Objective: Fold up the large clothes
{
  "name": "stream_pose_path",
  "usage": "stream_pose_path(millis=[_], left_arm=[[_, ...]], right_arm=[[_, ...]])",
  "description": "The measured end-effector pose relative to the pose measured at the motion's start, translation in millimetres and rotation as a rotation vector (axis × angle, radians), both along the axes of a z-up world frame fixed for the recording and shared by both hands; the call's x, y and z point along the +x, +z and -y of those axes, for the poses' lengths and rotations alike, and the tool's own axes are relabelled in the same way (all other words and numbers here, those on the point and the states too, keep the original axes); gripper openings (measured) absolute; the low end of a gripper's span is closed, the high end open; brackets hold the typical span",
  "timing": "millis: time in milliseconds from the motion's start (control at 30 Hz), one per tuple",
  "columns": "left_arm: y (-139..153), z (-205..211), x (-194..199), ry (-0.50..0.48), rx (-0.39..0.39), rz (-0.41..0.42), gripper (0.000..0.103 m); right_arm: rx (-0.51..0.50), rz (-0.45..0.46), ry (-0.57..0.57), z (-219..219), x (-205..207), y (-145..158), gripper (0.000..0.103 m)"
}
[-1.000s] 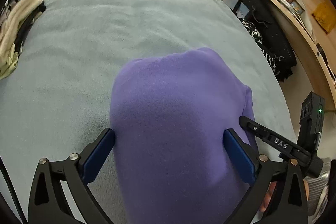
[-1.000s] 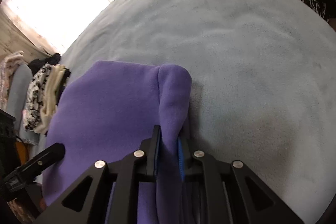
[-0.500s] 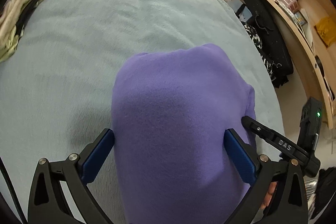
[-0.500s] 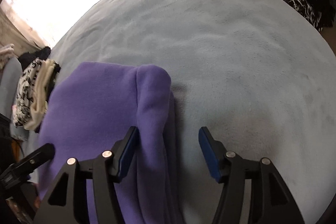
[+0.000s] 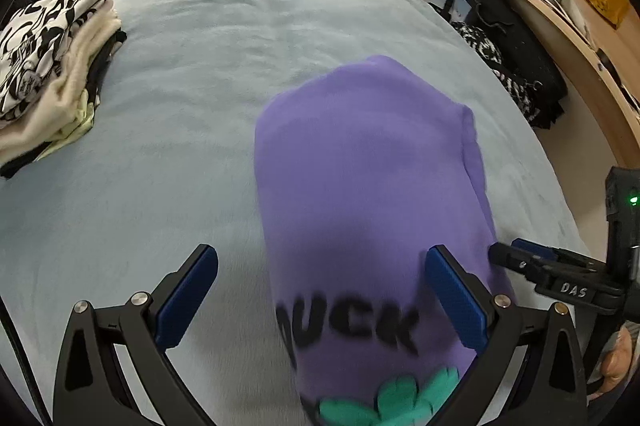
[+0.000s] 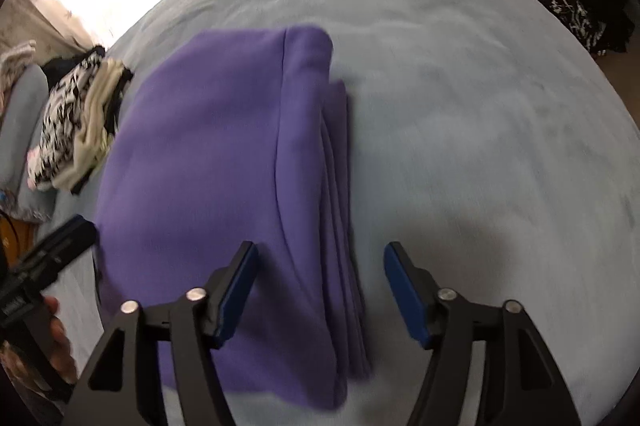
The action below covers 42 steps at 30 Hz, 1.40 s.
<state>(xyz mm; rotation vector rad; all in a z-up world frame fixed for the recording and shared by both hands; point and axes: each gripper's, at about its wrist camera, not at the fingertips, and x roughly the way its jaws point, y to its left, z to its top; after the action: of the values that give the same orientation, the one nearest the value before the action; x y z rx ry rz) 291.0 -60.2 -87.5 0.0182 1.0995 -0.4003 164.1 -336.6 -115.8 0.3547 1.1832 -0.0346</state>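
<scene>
The purple sweatshirt (image 6: 224,166) lies folded, lower centre. The right gripper (image 6: 318,290) is opening, nothing pinched; the left gripper (image 5: 320,294) is spread, empty. Transfer to the folded stack (image 5: 52,66), upper left, is judged next.

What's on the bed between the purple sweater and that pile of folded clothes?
Nothing. In the left wrist view, only bare grey-blue blanket stretches between the folded purple sweater and the stack of folded clothes. The right wrist view shows little of that stretch.
</scene>
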Motion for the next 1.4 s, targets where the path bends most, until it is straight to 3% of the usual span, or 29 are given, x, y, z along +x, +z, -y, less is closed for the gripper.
stream_pose_path(millis=[167, 267, 367, 467, 567, 667, 800, 1033, 1400], left_arm=[[0, -9, -19, -0.046, -0.002, -0.075, 0.103], [-3, -15, -26, -0.064, -0.028, -0.129, 0.103], [-4, -22, -26, -0.066, -0.087, -0.159, 0.103], [-4, -32, -22, -0.062, -0.178, -0.161, 0.103], [-8, -38, -18, -0.05, -0.215, -0.141, 0.103], [-17, -38, -11, -0.032, -0.199, -0.143, 0.103], [-39, -36, 6, -0.045, -0.247, -0.228, 0.103], [-73, -37, 23, -0.046, -0.423, -0.352, 0.103], [-98, -20, 35, -0.102, -0.502, -0.392, 0.103]], right_arm=[[0.047, 0.012, 0.024, -4, -27, 1, 0.073], [0.066, 0.045, 0.052, -3, -38, 7, 0.088], [0.098, 0.089, 0.072, -2, -41, 17, 0.091], [0.108, 0.124, 0.097, -1, -39, 24, 0.103], [0.097, 0.121, 0.12, 0, -31, 23, 0.103], [0.138, 0.093, 0.128, 4, -20, 13, 0.103], [0.269, 0.065, 0.1, 16, -4, -7, 0.103], [0.314, 0.051, 0.126, 21, 17, -28, 0.103], [0.515, 0.003, 0.135, 24, 51, -82, 0.103]])
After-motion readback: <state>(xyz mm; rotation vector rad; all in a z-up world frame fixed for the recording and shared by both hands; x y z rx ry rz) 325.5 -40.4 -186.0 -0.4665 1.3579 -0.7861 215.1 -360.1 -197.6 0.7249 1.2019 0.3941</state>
